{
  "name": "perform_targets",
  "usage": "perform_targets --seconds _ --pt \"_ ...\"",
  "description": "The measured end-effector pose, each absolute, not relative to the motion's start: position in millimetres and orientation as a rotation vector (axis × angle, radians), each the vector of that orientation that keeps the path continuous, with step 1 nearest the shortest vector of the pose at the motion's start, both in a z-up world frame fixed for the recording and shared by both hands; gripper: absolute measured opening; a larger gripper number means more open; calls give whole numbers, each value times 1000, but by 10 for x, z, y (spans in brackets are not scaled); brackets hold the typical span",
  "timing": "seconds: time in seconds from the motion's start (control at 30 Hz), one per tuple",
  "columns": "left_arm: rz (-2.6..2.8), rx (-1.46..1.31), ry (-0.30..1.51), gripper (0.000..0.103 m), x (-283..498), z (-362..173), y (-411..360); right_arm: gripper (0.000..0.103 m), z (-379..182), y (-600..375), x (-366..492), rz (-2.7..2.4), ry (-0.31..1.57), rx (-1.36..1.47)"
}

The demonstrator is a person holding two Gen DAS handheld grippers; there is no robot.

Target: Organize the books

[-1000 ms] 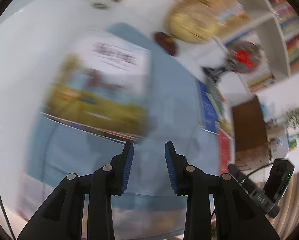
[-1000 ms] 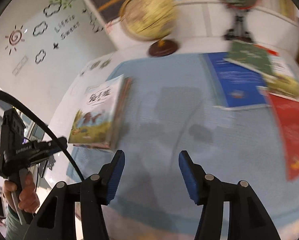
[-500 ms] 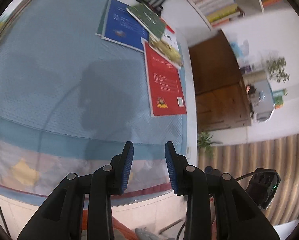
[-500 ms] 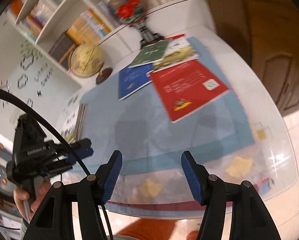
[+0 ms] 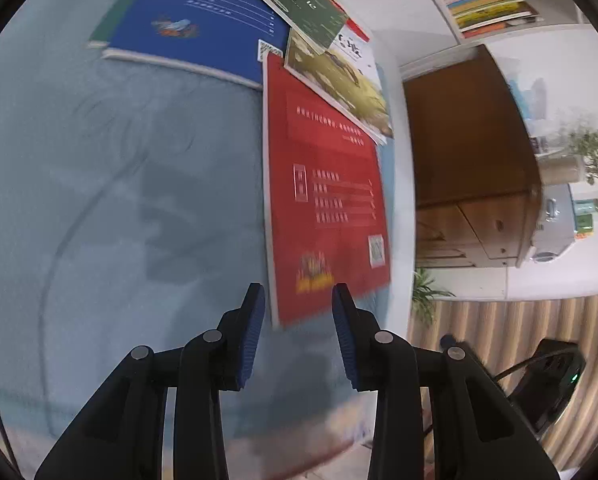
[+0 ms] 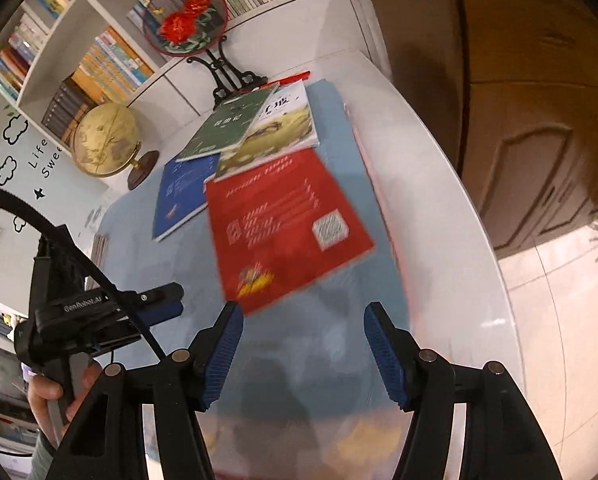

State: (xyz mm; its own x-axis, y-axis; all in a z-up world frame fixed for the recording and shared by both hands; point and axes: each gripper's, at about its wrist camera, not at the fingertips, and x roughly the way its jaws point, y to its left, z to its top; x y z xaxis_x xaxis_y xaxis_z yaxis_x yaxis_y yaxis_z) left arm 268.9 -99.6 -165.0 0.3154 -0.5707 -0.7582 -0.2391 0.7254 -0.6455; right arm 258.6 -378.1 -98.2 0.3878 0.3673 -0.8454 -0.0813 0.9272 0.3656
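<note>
**Grippers over the red book, both empty**

Books first: your red book [image 5: 325, 196] lies flat on the blue mat [image 5: 119, 168], close to the mat's right edge, and its near corner sits just ahead of both tools. Behind it, a blue book [image 6: 181, 194] lies flat with its right edge against the red one. A picture book with a yellow field on its cover [image 6: 279, 132] overlaps the red book's far edge, and a green book [image 6: 229, 124] rests on top of that, slanting over toward the blue one. More books lie stacked at the mat's far left edge [image 6: 100, 246], well apart from this cluster.

Your left gripper [image 5: 299, 312] is angled down at the mat, its blue pads slightly parted, nothing between them; the red book's near corner shows in the gap but lies beyond the pads, on the mat. The jaws have just eased a little wider.

Your right gripper [image 6: 303, 344] stands wider, released, nothing in it, and it has just been opening. The red book's near corner shows just beyond its left pad.

From the right wrist view you can see your left hand [image 6: 53, 394] wrapped around the handle of the left tool, low at the left side.

A globe [image 6: 107, 140] and a round fan with red flowers on a black stand [image 6: 185, 18] stand at the back of the white table [image 6: 431, 184], before the bookshelves [image 6: 111, 56].
</note>
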Motion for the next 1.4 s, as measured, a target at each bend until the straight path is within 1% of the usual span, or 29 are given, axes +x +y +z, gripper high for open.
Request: perform_targets --seconds 0.27,0.3,0.33,0.43,0.5,0.57,0.7,0.8,1.0,1.07,1.13,1.2,1.27,1.4 --pt "-215 -703 1271 32 3150 -1882 -1110 61 -1414 -3616 3584 297 1166 245" --pt "-208 -692 1275 32 3161 -1890 -1128 59 -1468 -3590 3660 304 1177 248" --pt "-207 -688 1271 32 3169 -1886 -1136 56 -1523 -3561 3733 314 1190 247" --pt "-202 -700 1250 32 3140 -1884 -1139 52 -1651 -3450 3885 348 1205 193" --pt "-192 -724 1237 34 3113 -1897 -1124 52 -1738 -3400 3957 353 1212 159" --pt "-184 -756 1225 34 3066 -1917 -1103 52 -1840 -3372 4024 363 1228 142" --pt "-169 -888 1198 34 2905 -1995 -1059 53 -1837 -3359 3994 432 1236 72" --pt "-166 -934 1204 34 2756 -2027 -1146 53 -1797 -3405 3898 497 1261 60" --pt "-103 -779 1247 35 2408 -1903 -1485 53 -1727 -3479 3585 623 1320 4" --pt "-89 -752 1271 34 2247 -1915 -1565 56 -1720 -3521 3446 672 1342 -1" --pt "-61 -775 1256 34 2101 -1933 -1570 58 -1749 -3558 3345 709 1356 1" --pt "-33 -819 1237 34 2052 -1952 -1564 58 -1765 -3580 3287 728 1332 -3" --pt "-13 -813 1233 34 2062 -1950 -1570 61 -1767 -3573 3308 742 1335 -3" --pt "13 -786 1225 35 2110 -1934 -1642 62 -1743 -3622 3424 798 1356 79"
